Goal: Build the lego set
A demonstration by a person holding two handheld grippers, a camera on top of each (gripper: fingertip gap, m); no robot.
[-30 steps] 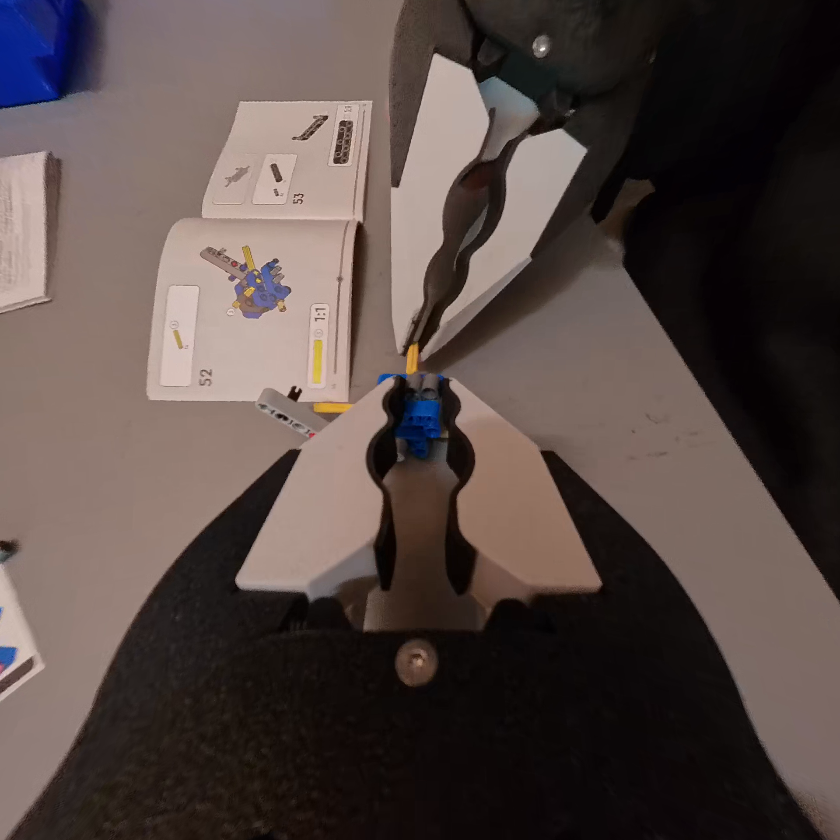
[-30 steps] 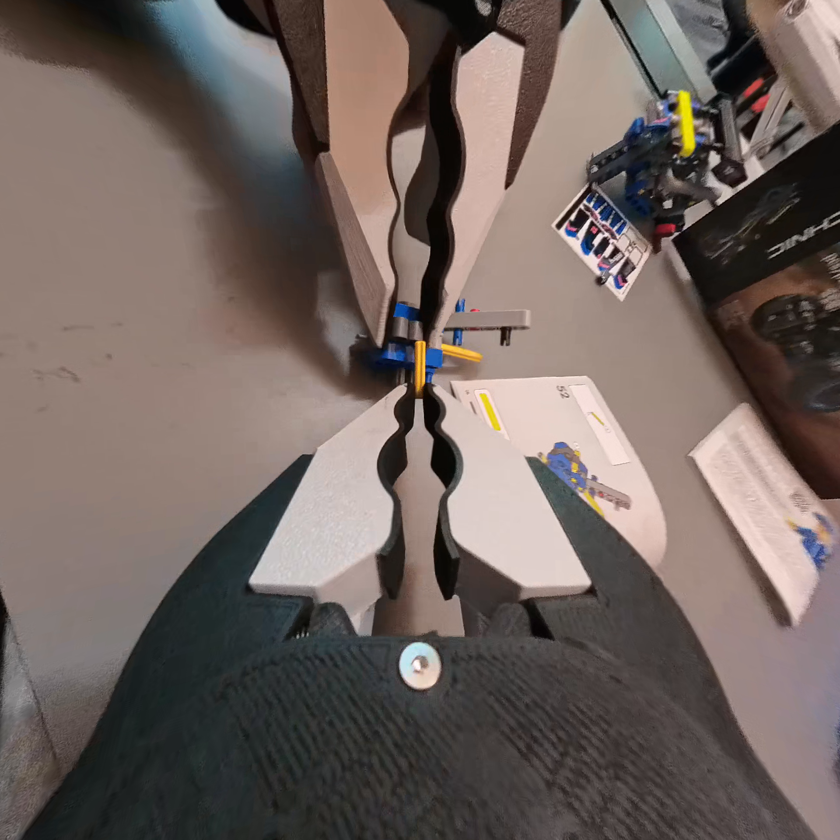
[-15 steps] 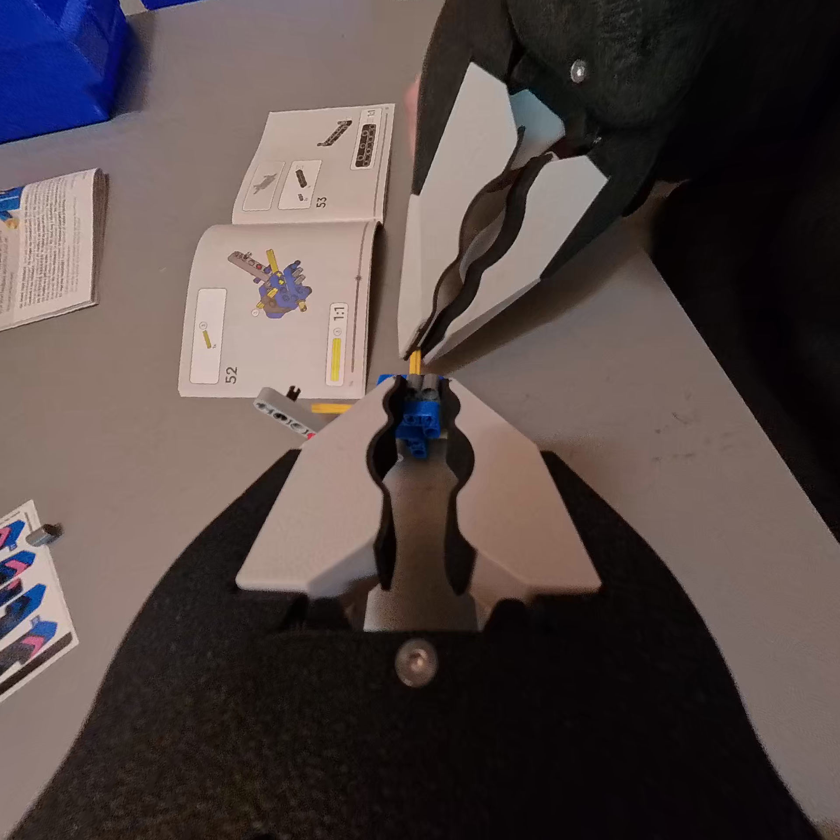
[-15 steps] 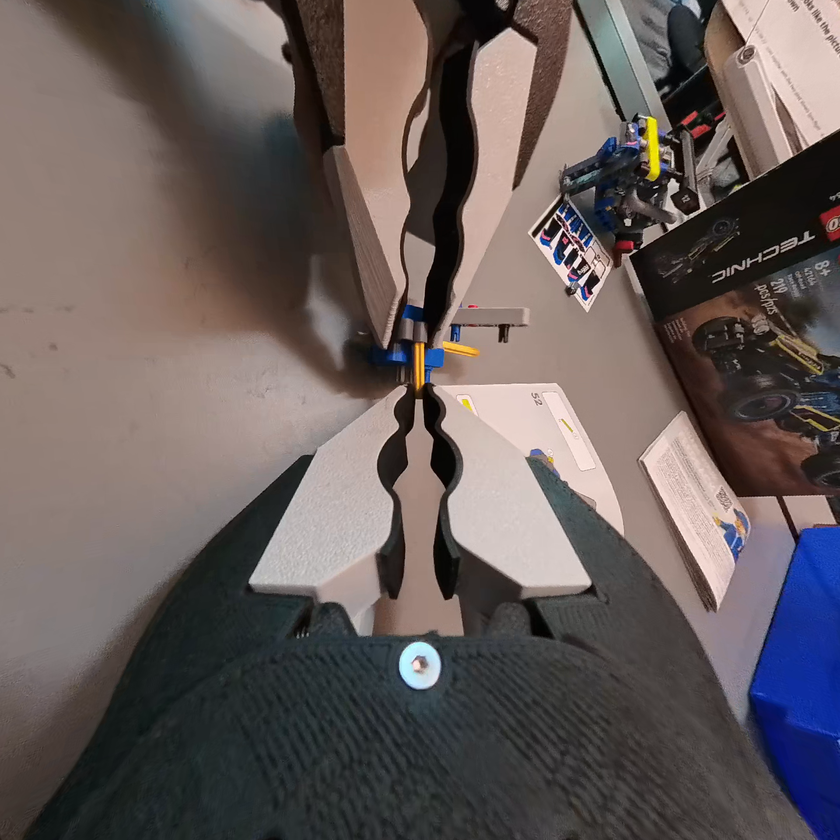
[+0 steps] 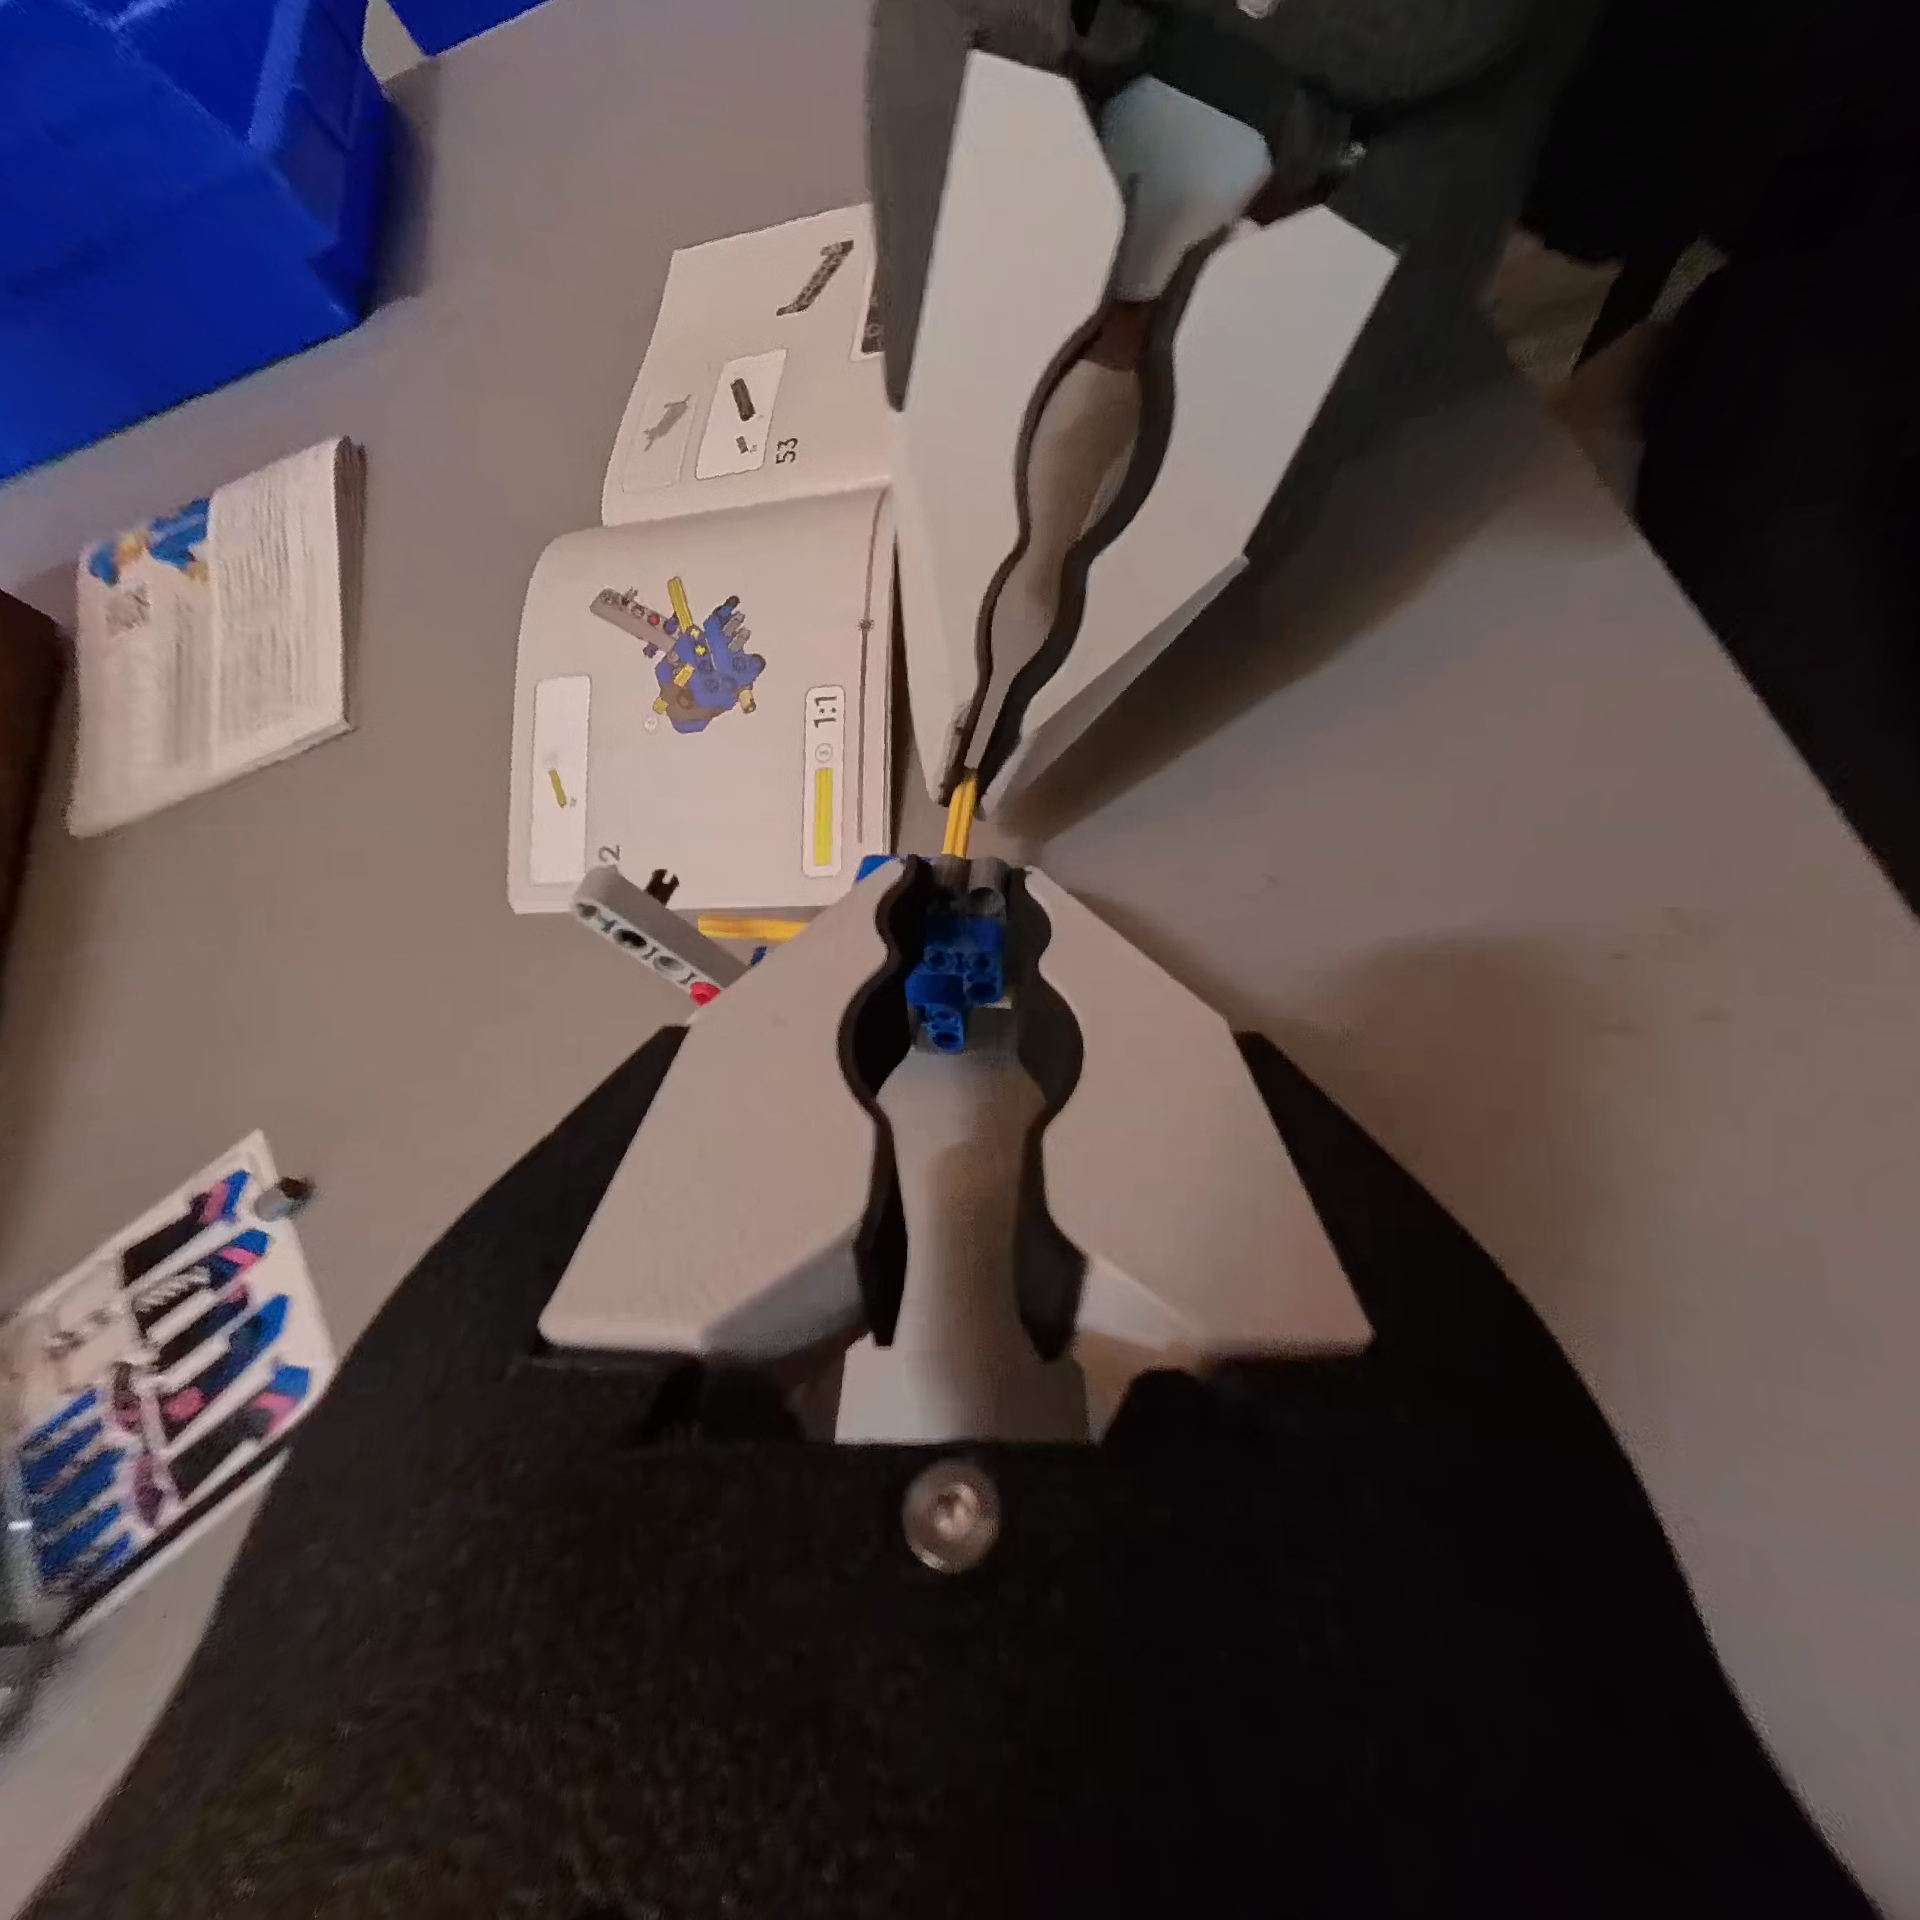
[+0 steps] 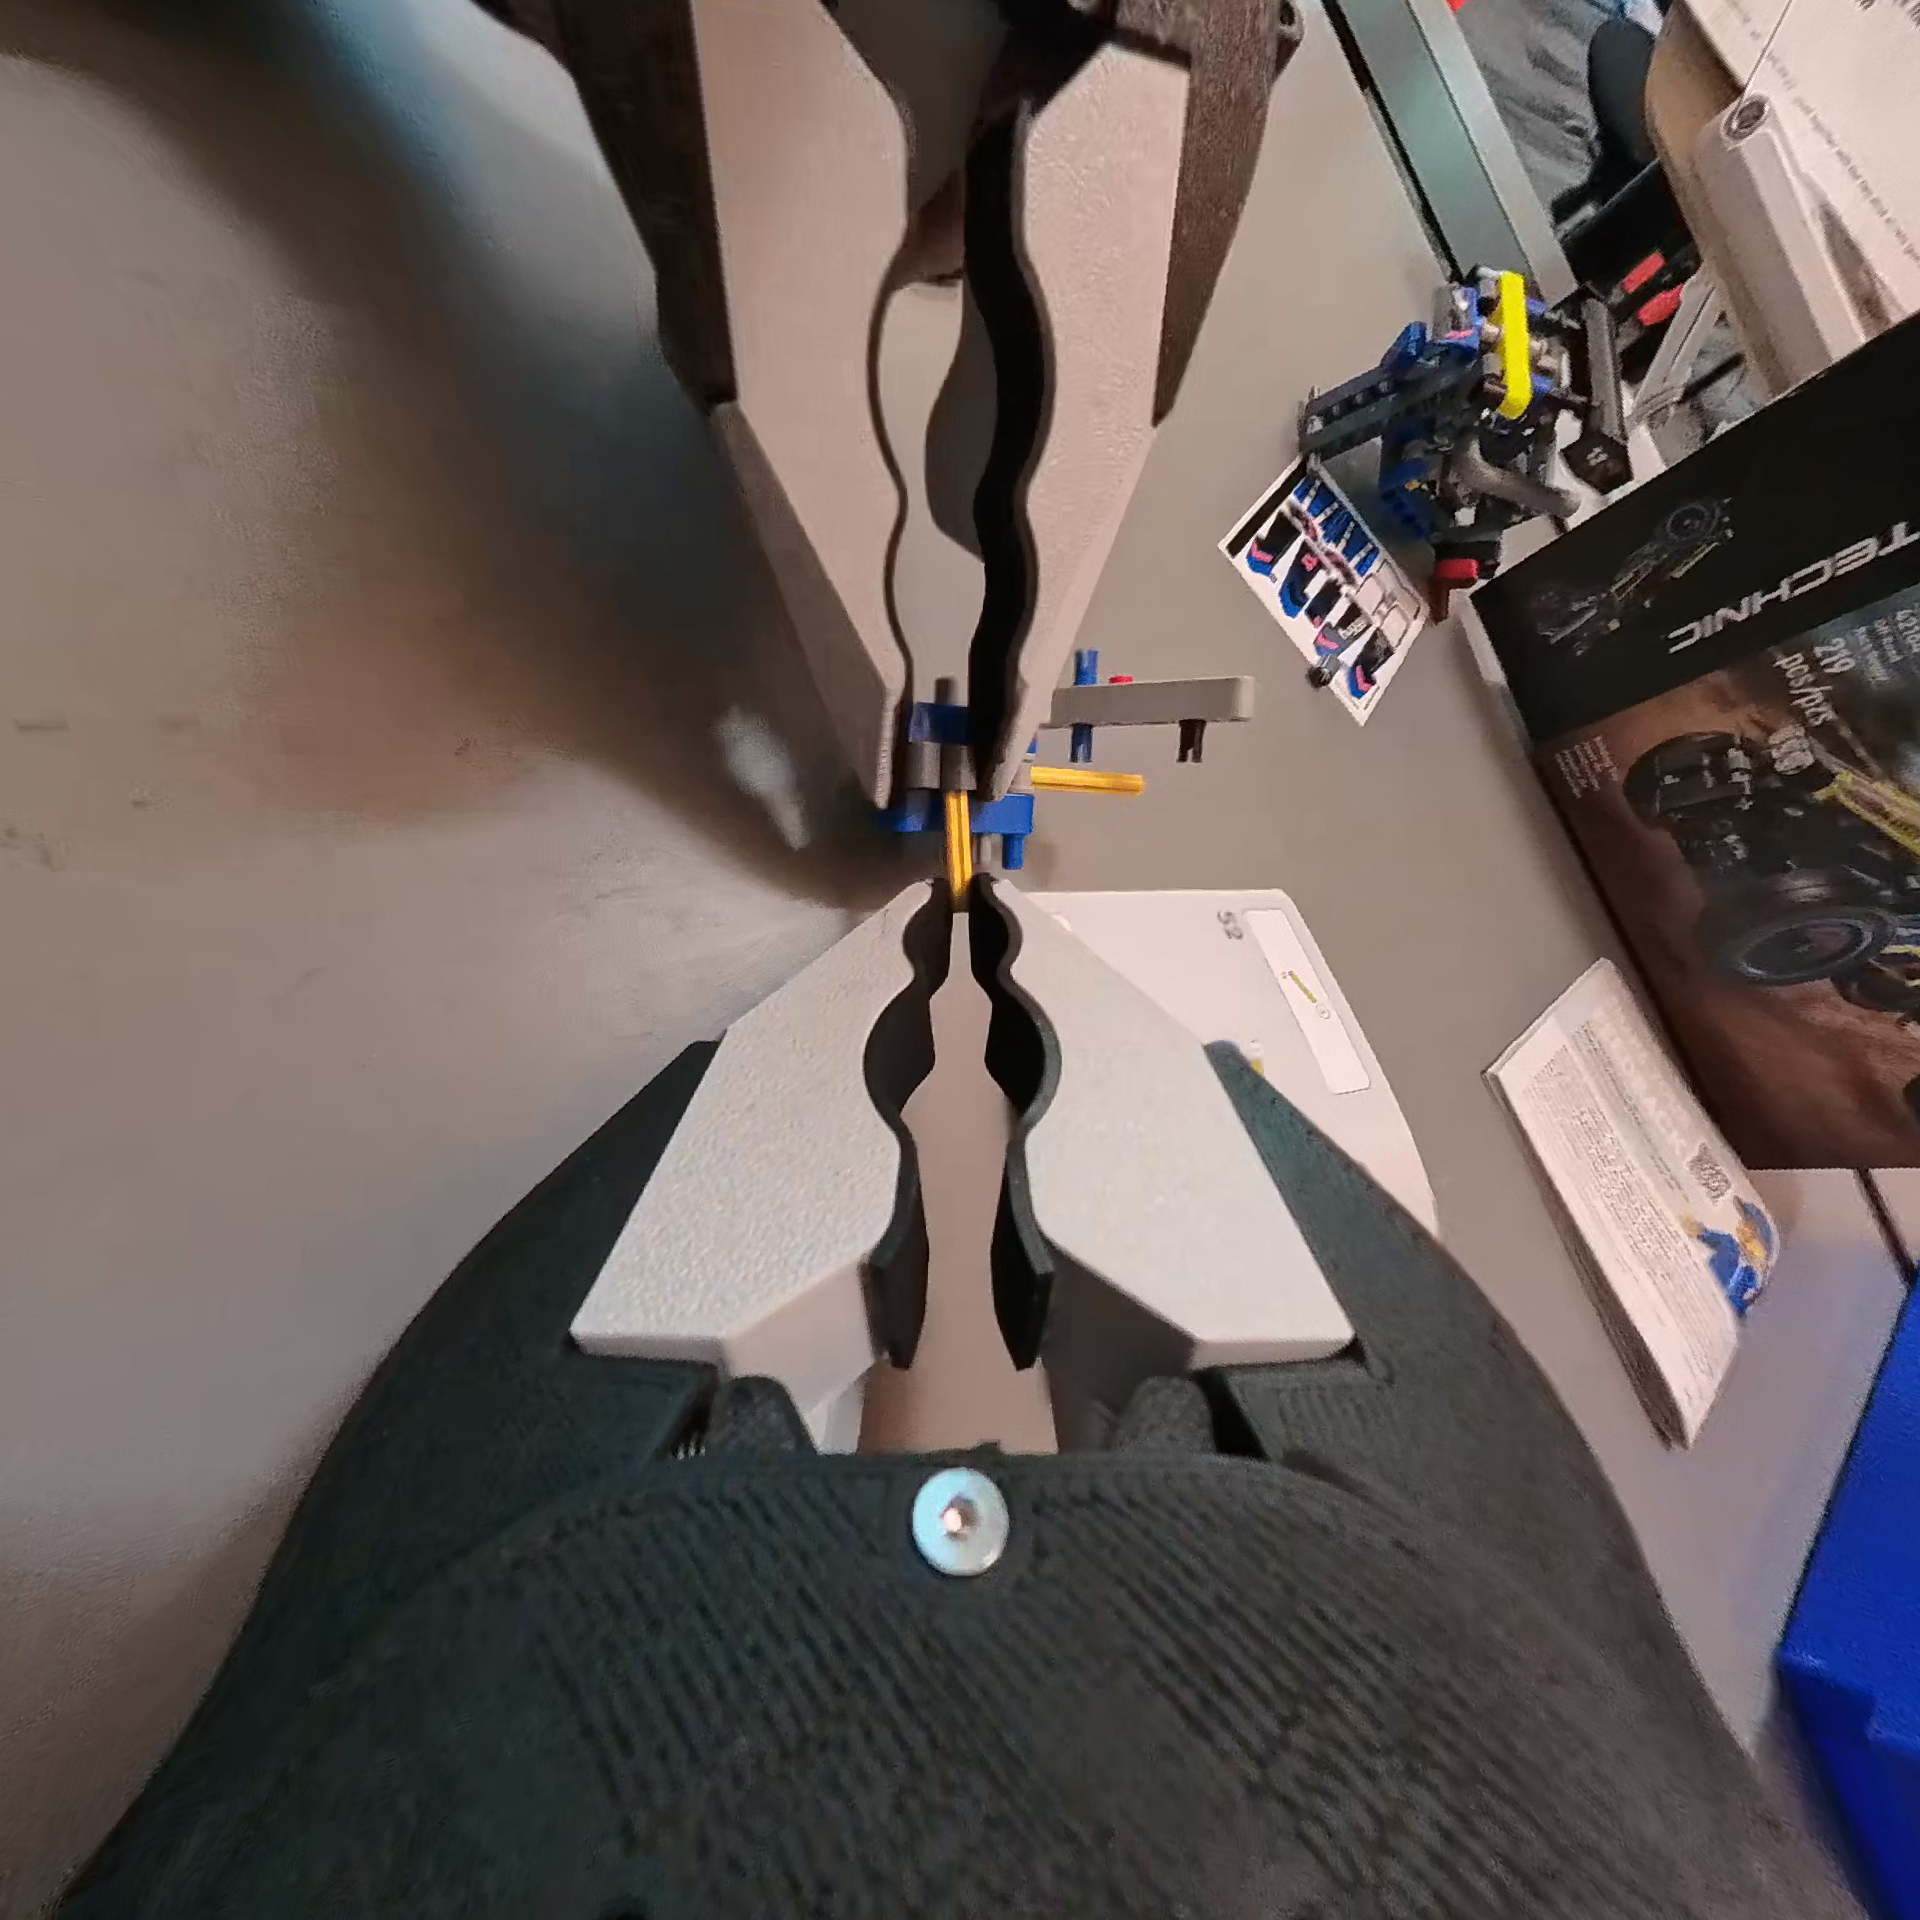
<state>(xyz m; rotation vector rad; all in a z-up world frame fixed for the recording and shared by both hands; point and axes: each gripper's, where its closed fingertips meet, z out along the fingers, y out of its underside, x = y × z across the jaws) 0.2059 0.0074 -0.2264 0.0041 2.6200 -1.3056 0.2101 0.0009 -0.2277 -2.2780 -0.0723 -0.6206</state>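
Left tool (image 5: 961, 914) is clamped on the blue block (image 5: 954, 971), a small blue and grey lego sub-build, pinched right at the tips and held above the grey worktop (image 5: 1455, 935). Right tool (image 6: 961, 899) is squeezed together on the yellow axle (image 6: 957, 836), gripping just its near end. The far end of the axle goes into the block, so the two tools sit nose to nose with only a short bit of yellow showing between them.

A grey beam (image 6: 1153, 701) sticks out sideways from the block, with a red pin and a blue pin on it, plus a second yellow axle (image 6: 1086, 781) poking out just under it.

Right below all this the manual (image 5: 707, 717) lies open on the worktop, showing a drawing of a blue build. A thinner booklet (image 5: 213, 634) lies closed farther left of it, and a sticker sheet (image 5: 156, 1361) sits near the left tool's body with a tiny grey piece at its corner. Blue bin (image 5: 177, 197) is off in the far corner.

From the right wrist view there's also a bigger half-built model (image 6: 1475, 416) at the back edge, blue and grey with a yellow bar, next to the dark set box (image 6: 1714, 790).
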